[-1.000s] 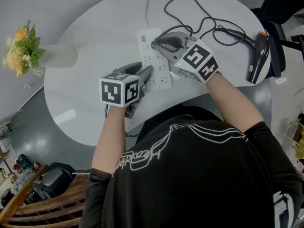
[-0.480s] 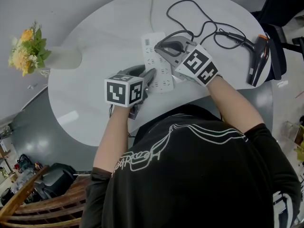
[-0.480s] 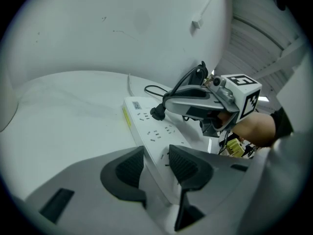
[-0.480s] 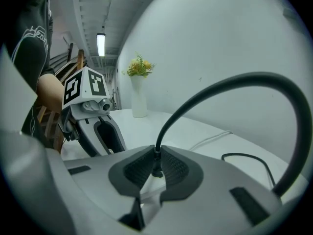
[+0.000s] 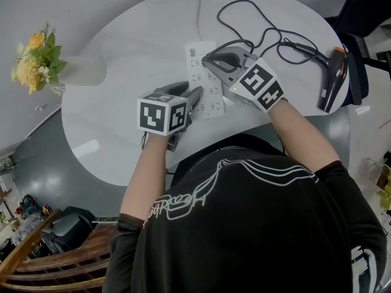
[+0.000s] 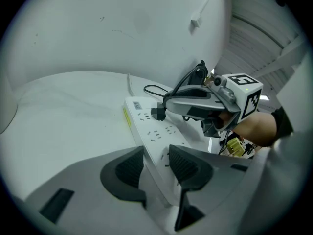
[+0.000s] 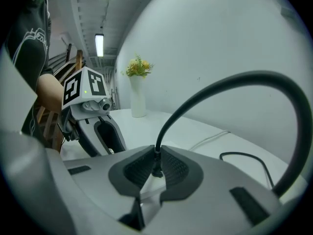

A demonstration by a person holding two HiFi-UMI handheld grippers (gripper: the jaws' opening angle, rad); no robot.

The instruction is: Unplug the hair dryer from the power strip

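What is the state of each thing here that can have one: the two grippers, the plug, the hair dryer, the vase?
Left gripper: jaws shut on the near end of the power strip.
Right gripper: jaws shut on the plug.
Plug: seems seated in the power strip, not yet out.
Hair dryer: lying at the edge of the table, untouched.
Vase: upright, flowers in it.
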